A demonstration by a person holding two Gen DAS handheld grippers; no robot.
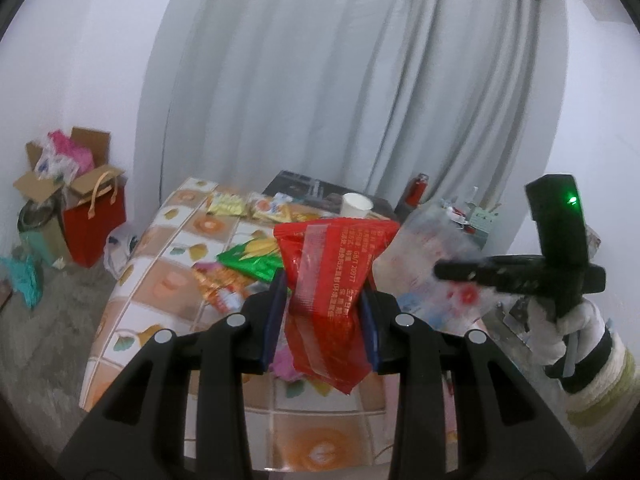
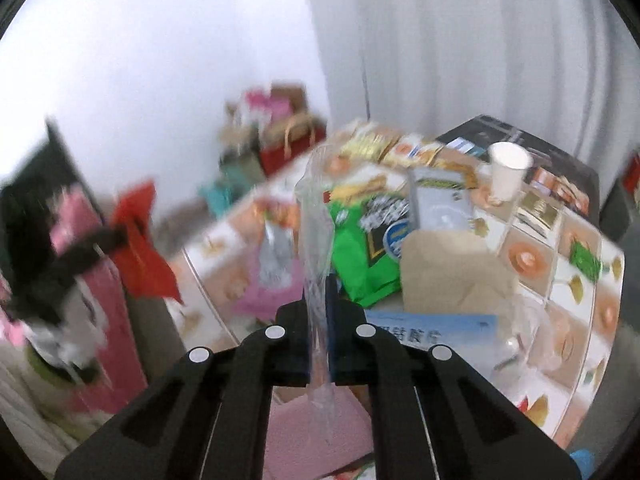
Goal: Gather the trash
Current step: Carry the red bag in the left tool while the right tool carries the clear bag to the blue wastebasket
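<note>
My left gripper (image 1: 325, 280) is shut on a crumpled red snack wrapper (image 1: 332, 248), pinched between its blue pads and held above the table. In the right wrist view, blurred at the left, the same red wrapper (image 2: 140, 248) hangs in that gripper (image 2: 116, 236). My right gripper (image 2: 320, 300) is shut on a thin clear plastic wrapper (image 2: 316, 216) that stands up between its jaws. From the left wrist view the right gripper (image 1: 440, 270) sits to the right in a gloved hand (image 1: 572, 332), with the clear wrapper (image 1: 432, 256) hanging from it.
A tile-patterned table (image 1: 160, 280) carries a green snack bag (image 2: 360, 248), a brown paper bag (image 2: 448, 268), a white paper cup (image 2: 508, 172) and several other wrappers. On the floor at the left are a red gift bag (image 1: 94, 228) and a cardboard box (image 1: 60, 176). A grey curtain hangs behind.
</note>
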